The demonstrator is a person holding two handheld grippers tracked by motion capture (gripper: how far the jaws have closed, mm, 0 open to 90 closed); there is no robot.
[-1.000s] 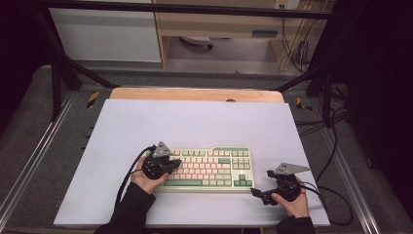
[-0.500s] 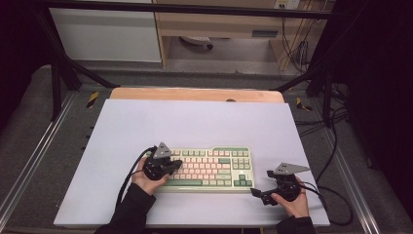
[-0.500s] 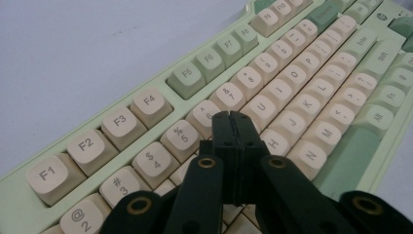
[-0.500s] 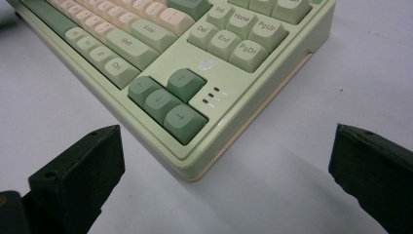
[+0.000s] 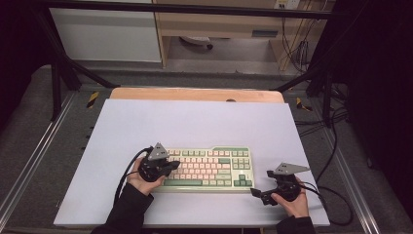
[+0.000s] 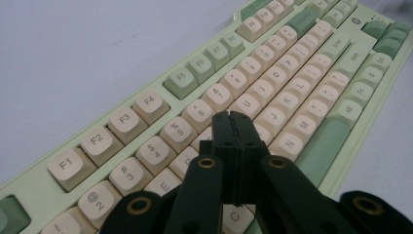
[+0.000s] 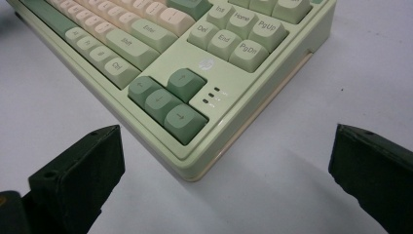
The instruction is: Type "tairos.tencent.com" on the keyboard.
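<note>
A pale green keyboard [image 5: 214,165] with cream and green keys lies on the white tabletop [image 5: 195,122], near the front. My left gripper [image 5: 173,166] hangs over the keyboard's left half. In the left gripper view its jaws are pressed together with nothing between them, and the left gripper [image 6: 233,119] tip sits just above the letter keys of the keyboard [image 6: 292,63]. My right gripper [image 5: 257,194] rests on the table off the keyboard's front right corner. In its own view, the right gripper [image 7: 226,146] stands wide open, one jaw either side of the arrow-key corner of the keyboard [image 7: 160,29], touching nothing.
A wooden strip [image 5: 195,94] borders the far edge of the tabletop. Metal rails [image 5: 29,161] run along both sides, and black cables [image 5: 336,195] trail off to the right. The back half of the white surface is bare.
</note>
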